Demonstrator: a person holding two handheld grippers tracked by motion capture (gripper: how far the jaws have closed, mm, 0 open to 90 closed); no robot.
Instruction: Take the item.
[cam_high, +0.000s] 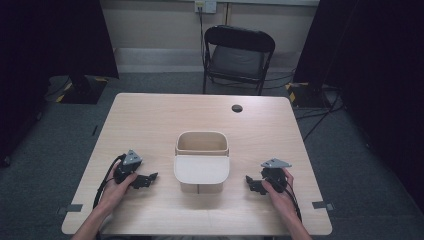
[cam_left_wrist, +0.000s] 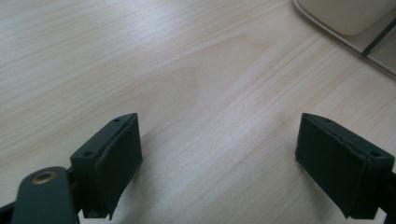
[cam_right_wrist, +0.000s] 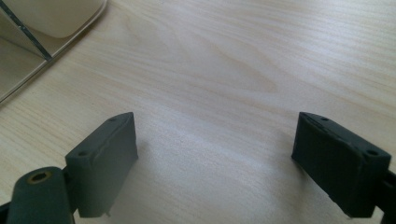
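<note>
Starting posture at a light wooden tabletop (cam_high: 150, 120). A cream, round-cornered plastic bin (cam_high: 202, 141) with an open top stands at the middle of the tabletop, slightly toward the near edge; its matching cream flap lid (cam_high: 201, 169) hangs over the near side, probably because it is hinged there. The left tool (cam_high: 149, 178) rests on the tabletop to the left of the bin, the right tool (cam_high: 251, 182) to the right, both well apart from it and aimed inward, a symmetrical placement that likely readies either hand for the bin. Both tools are released: their black jaws stand wide with bare wood between them. The high view gives the overall layout, plus a black folding chair (cam_high: 239, 55) beyond the far edge. The left gripper view adds the bin's base at close range; the right gripper view shows the lid's lower corner (cam_right_wrist: 56, 18) standing clear of the bin's side.
</note>
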